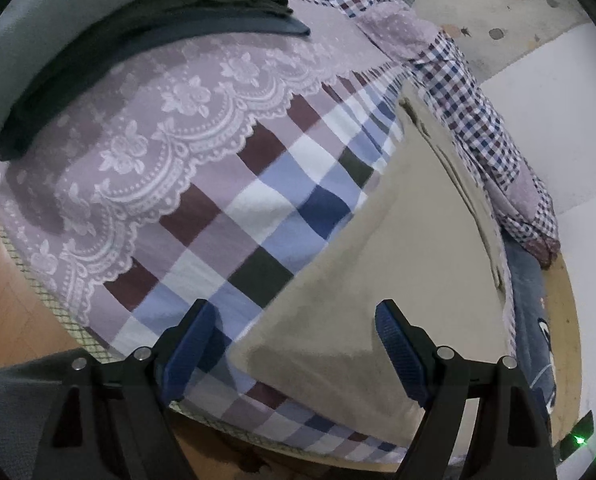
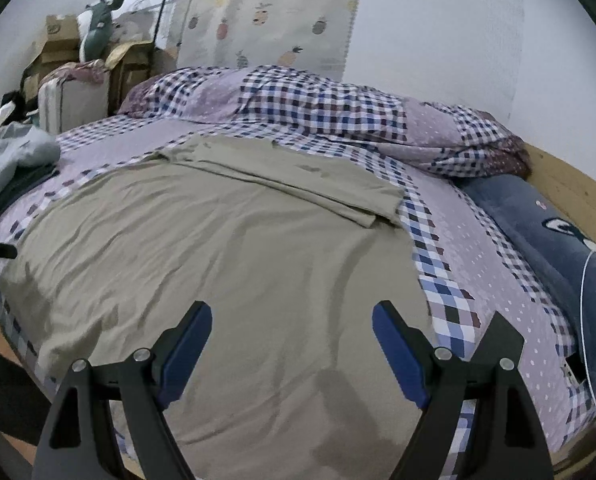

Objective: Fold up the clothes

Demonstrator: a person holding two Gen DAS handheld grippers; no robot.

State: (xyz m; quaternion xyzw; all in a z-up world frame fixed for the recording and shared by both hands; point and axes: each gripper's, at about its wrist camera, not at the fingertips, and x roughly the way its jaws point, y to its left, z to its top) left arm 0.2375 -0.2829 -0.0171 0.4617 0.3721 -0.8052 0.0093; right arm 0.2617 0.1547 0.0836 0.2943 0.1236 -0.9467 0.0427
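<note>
Left wrist view: one left claw (image 1: pixel 294 322) hangs wide open above the near edge of a bed (image 1: pixel 258 216), its two blue ribbed pads (image 1: pixel 192 354) spread apart and gripping nothing. At far left, one stack of folded clothes (image 1: pixel 98 32) lies on a lilac sheet with a white lace-patterned border, which gives way to a patchwork of maroon, blue and white checks. One beige garment (image 1: pixel 377 280), smooth and matte, lies flat to the right, its near corner falling between the open pads; whether they touch the cloth cannot be told. Beyond it, one small-checked quilt (image 1: pixel 469 112) lies bunched along the bed's far side.

Right wrist view: one right claw (image 2: pixel 292 320) is likewise fully spread and empty, hovering over the same beige garment (image 2: pixel 218 264), which lies spread across the middle of the bed with soft creases and one part folded across its far end. Cardboard boxes (image 2: pixel 58 44) stand at far left behind the bed; a curtain printed with pineapples (image 2: pixel 274 12) hangs at centre; one dark blue plush pillow (image 2: pixel 545 232) lies at right beside a wooden bed frame (image 2: pixel 573 196).
</note>
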